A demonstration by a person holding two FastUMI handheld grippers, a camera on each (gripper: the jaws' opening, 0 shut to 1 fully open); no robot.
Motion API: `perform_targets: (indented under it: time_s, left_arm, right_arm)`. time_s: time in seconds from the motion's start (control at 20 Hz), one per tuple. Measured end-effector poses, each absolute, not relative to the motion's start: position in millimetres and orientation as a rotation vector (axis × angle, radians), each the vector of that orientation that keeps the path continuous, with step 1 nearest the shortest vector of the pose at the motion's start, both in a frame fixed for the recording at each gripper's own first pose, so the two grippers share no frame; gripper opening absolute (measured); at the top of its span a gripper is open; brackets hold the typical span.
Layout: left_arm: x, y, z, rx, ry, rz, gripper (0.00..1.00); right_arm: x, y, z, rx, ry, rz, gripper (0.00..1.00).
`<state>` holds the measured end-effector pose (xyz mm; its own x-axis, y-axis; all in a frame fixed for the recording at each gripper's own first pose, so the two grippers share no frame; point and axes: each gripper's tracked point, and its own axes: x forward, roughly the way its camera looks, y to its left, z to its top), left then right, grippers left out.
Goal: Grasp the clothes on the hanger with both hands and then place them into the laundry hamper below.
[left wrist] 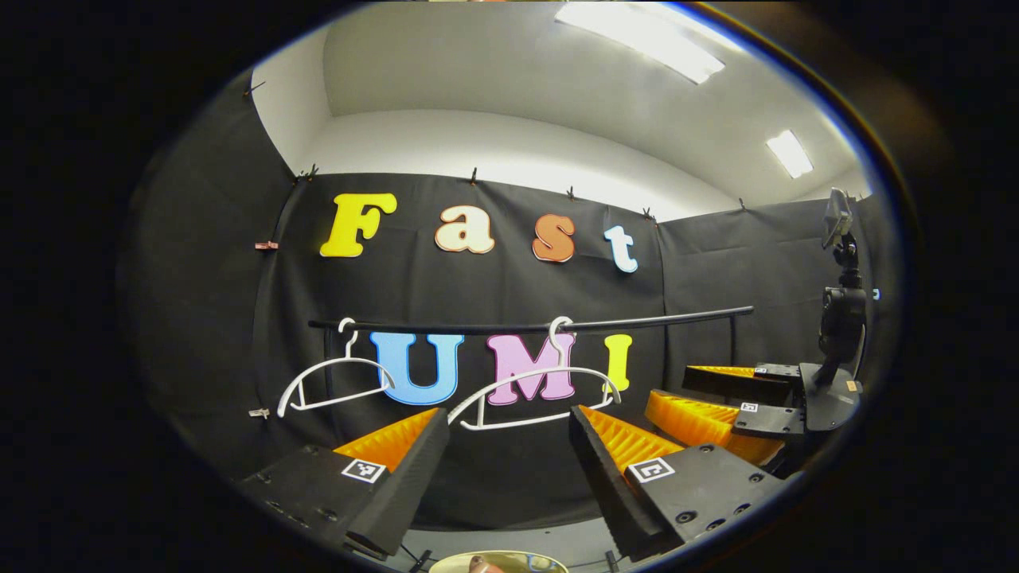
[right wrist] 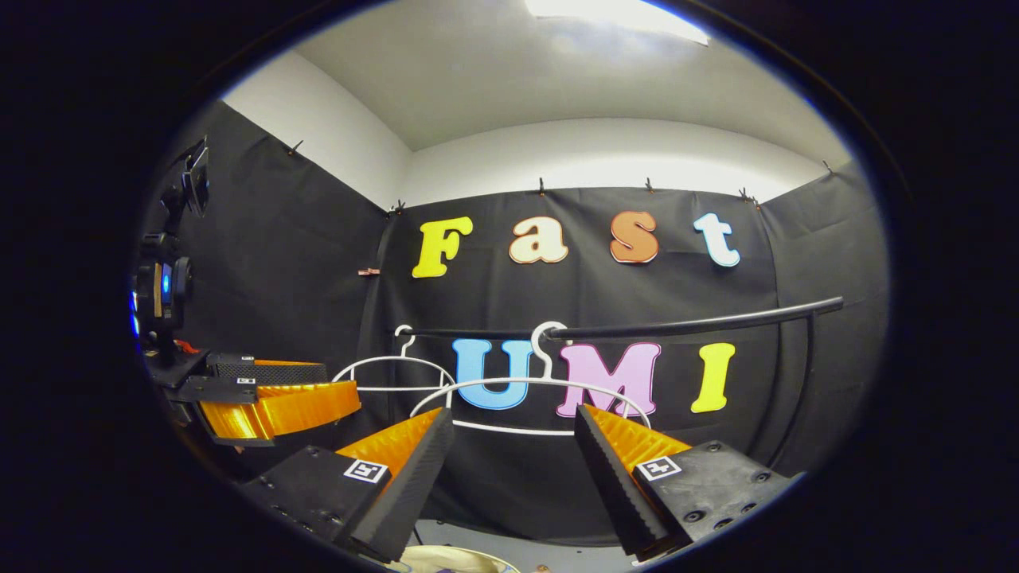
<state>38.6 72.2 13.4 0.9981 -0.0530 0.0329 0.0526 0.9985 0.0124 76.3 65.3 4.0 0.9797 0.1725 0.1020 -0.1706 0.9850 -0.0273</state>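
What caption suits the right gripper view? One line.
Open right tool faces two bare white hangers on a black rail.

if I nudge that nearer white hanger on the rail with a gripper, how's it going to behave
The nearer white hanger looks thin and bare, so it is probably light. It hangs from the black rail by its hook alone, so a push would likely swing it or slide it along. Its open frame may flex a little.

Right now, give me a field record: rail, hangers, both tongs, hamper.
rail: black rail across the booth's back wall
hangers: two white hangers on the rail, both bare
left tongs: left tongs open, holding nothing
right tongs: right tongs open, holding nothing
hamper: pale rim at the bottom edge of the left gripper view, possibly the hamper; cannot tell
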Motion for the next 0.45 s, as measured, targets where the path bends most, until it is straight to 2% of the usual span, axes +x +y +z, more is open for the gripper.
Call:
perform_targets:
  time_s: [0.45]
  left_arm:
    - [40.9, 71.6, 14.7, 0.020, -0.032, -0.047, 0.95]
  right_arm:
    - [77.2, 69.5, 8.0, -0.009, -0.107, 0.192, 0.97]
